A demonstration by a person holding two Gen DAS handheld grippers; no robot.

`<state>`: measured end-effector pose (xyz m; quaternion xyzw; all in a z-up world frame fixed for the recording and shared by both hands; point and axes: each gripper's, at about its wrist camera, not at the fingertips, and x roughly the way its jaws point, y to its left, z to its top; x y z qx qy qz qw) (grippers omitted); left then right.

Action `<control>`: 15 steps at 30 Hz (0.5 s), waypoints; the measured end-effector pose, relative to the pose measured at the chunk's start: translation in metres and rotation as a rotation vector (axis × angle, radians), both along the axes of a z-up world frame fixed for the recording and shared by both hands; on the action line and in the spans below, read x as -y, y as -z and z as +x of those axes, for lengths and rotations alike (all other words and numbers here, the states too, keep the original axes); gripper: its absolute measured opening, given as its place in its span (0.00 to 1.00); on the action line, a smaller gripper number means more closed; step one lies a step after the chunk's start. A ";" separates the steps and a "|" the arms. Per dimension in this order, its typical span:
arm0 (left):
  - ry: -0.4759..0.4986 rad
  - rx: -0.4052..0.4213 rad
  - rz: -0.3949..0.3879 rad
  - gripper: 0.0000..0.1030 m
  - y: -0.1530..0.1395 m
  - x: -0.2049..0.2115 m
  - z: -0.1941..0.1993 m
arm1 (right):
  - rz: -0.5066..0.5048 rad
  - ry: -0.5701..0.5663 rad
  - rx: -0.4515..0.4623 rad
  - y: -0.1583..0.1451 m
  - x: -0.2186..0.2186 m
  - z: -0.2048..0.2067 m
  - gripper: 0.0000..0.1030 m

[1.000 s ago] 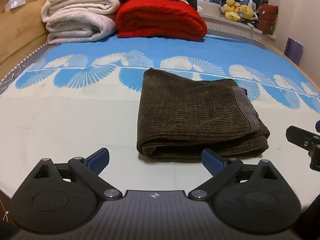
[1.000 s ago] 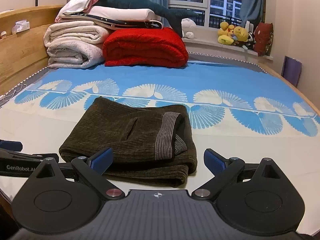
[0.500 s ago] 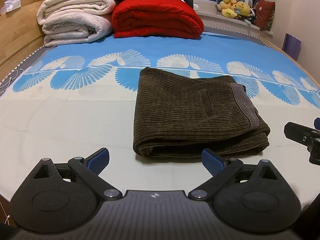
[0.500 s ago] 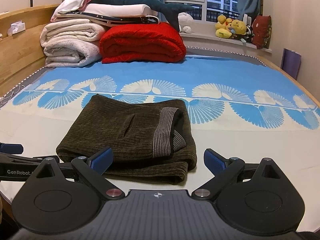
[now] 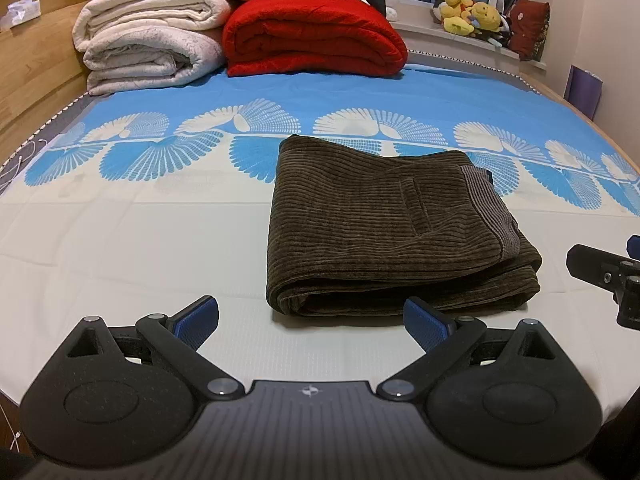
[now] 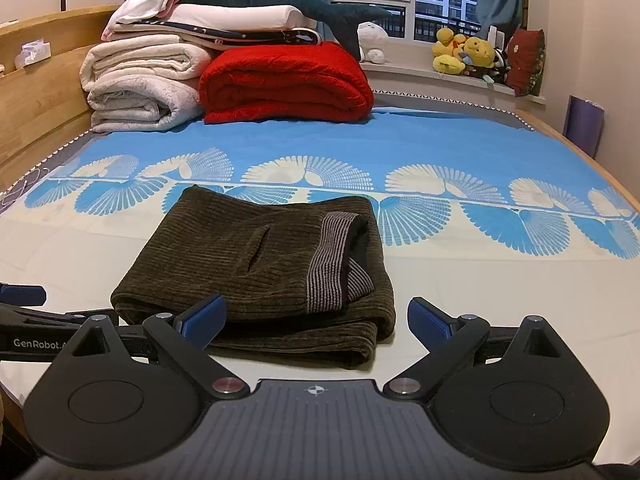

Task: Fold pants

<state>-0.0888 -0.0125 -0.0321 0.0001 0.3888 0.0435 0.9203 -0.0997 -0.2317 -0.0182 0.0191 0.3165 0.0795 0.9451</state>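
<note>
The dark brown corduroy pants lie folded into a compact rectangle on the bed, the striped waistband lining showing at their right end. My left gripper is open and empty, hovering just in front of the pants' near edge. My right gripper is open and empty, also just in front of the pants, slightly to their right. The right gripper shows at the right edge of the left wrist view, and the left gripper shows at the left edge of the right wrist view.
The bed sheet is white near me and blue with fan patterns farther away. Folded white blankets and a red blanket are stacked at the headboard end. Plush toys sit on the windowsill. A wooden bed frame runs along the left.
Both grippers have drawn back slightly and tilted a little, so the pants sit a bit farther from the fingers. The pants have not moved. Both grippers stay open.
</note>
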 end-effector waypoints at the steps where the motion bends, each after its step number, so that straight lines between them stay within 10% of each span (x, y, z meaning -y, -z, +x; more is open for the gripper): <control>1: 0.001 0.001 0.001 0.97 0.000 0.000 0.000 | 0.001 0.000 0.000 0.000 0.000 0.000 0.94; 15: 0.011 0.004 0.008 0.97 0.001 0.002 0.002 | 0.004 -0.002 0.000 -0.001 0.001 0.000 0.94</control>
